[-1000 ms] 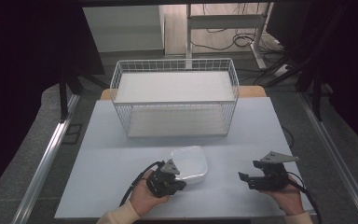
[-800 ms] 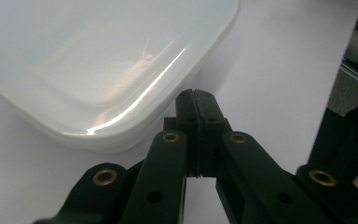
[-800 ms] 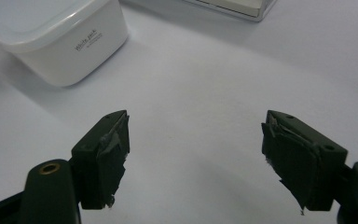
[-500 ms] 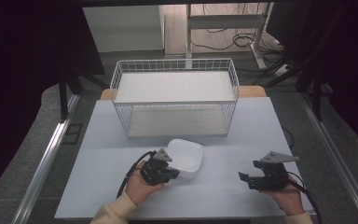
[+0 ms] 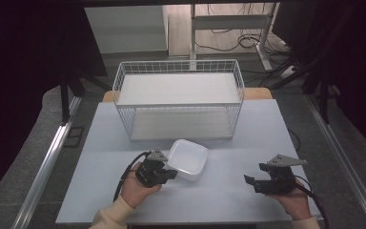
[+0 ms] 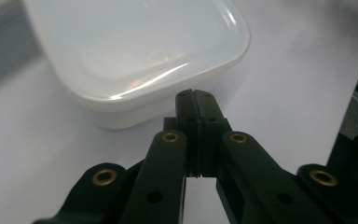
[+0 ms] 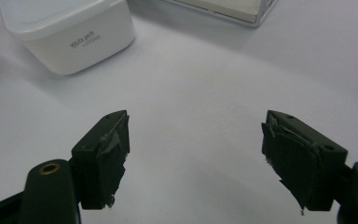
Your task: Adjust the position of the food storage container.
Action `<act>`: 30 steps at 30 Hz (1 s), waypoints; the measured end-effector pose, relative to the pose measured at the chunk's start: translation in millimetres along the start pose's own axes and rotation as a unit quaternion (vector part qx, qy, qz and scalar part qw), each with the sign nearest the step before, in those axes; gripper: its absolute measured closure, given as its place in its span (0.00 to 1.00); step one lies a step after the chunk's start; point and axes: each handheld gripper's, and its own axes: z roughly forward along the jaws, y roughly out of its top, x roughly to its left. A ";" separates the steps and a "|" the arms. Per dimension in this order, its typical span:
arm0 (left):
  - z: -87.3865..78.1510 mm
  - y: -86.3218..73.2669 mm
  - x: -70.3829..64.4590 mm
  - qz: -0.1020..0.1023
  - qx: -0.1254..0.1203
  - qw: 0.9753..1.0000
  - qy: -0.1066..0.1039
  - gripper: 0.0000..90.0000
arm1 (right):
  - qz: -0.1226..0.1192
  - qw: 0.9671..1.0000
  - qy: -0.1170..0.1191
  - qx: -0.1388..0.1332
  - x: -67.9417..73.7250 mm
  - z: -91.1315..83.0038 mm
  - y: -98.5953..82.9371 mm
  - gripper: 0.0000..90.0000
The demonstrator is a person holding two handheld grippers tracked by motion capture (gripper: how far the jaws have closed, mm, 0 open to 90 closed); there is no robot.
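Compared with a second ago, when tilted and raised at the left gripper [image 5: 171,174], now lying flat on the table [image 5: 219,202]: the white box [image 5: 187,160], shifted slightly forward and to the right, just in front of the wire basket [image 5: 178,106] and apart from it. Seen in the left gripper view [image 6: 196,100]: jaws clenched tight on nothing, tips just short of the near wall of the box [image 6: 135,51], contact not certain. Judged as set down and released, possibly nudged with closed tips. Likely still to do: transfer into the basket.

Farther right, well apart from the box [image 7: 70,37], the right gripper [image 5: 253,182] hovering low over bare table, jaws spread wide and empty [image 7: 196,140].

Between box and basket, no loose items. In the way: only the front wall of the basket [image 7: 242,11], rising well above the box, so lift over the rim or use the open top. Beyond the table, cables on the floor, of no concern.
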 end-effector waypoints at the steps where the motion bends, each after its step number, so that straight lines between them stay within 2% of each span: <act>1: 0.0 0.0 0.0 0.000 0.000 1.000 0.000 1.00 | 0.000 1.000 0.000 0.000 0.0 0.0 0.0 0.25; 2: -13.6 -1.7 2.6 -0.012 -0.020 1.000 0.017 0.98 | 0.000 1.000 0.000 -0.005 -0.2 -1.6 1.6 0.25; 3: -19.1 -2.6 4.3 -0.023 -0.033 0.999 0.027 0.95 | 0.001 1.000 0.000 -0.006 -0.1 -2.0 2.3 0.25; 6: -31.7 -4.8 11.2 -0.058 -0.064 0.995 0.058 0.68 | 0.001 1.000 -0.001 -0.010 1.4 -3.6 5.6 0.25; 7: -31.7 -4.8 11.2 -0.058 -0.064 0.995 0.058 0.60 | 0.001 1.000 -0.001 -0.010 1.4 -3.6 5.6 0.25; 8: -35.0 -5.4 14.9 -0.069 -0.070 0.993 0.066 0.52 | -0.002 1.000 -0.002 -0.014 2.4 -3.7 8.9 0.25; 9: -37.9 -6.1 20.5 -0.083 -0.072 0.991 0.075 0.47 | -0.001 1.000 -0.002 -0.014 2.9 -3.7 10.3 0.25; 11: -38.8 -6.5 24.1 -0.087 -0.069 0.991 0.079 0.37 | -0.005 1.000 -0.003 -0.018 3.6 -2.3 15.5 0.25; 12: -38.9 -8.1 28.8 -0.101 -0.064 0.989 0.088 0.34 | -0.008 1.000 -0.003 -0.021 3.9 -1.3 18.9 0.25; 16: -37.1 -11.9 37.0 -0.111 -0.053 0.988 0.095 0.30 | -0.013 1.000 0.004 -0.027 5.5 3.6 31.2 0.27; 20: -38.3 -16.1 45.7 -0.124 -0.045 0.986 0.101 0.26 | -0.017 0.999 0.026 -0.017 7.6 17.8 51.3 0.36; 22: -39.8 -16.6 46.5 -0.125 -0.046 0.986 0.099 0.26 | -0.017 0.999 0.029 -0.013 7.9 21.3 55.4 0.38; 23: -43.1 -17.2 47.5 -0.124 -0.049 0.986 0.099 0.25 | -0.015 0.999 0.039 -0.004 9.6 30.5 65.4 0.43; 26: -46.9 -17.9 48.7 -0.122 -0.054 0.986 0.097 0.25 | -0.015 0.999 0.046 -0.002 11.7 38.7 73.9 0.49; 28: -49.8 -19.9 52.0 -0.123 -0.056 0.986 0.095 0.25 | -0.026 0.999 0.046 0.007 17.8 55.5 89.6 0.60; 29: -49.8 -19.9 52.0 -0.123 -0.056 0.986 0.095 0.25 | -0.026 0.999 0.046 0.007 17.8 55.5 89.6 0.60; 30: -49.9 -22.0 54.9 -0.125 -0.054 0.986 0.091 0.25 | -0.038 0.998 0.045 0.014 22.3 65.5 97.8 0.69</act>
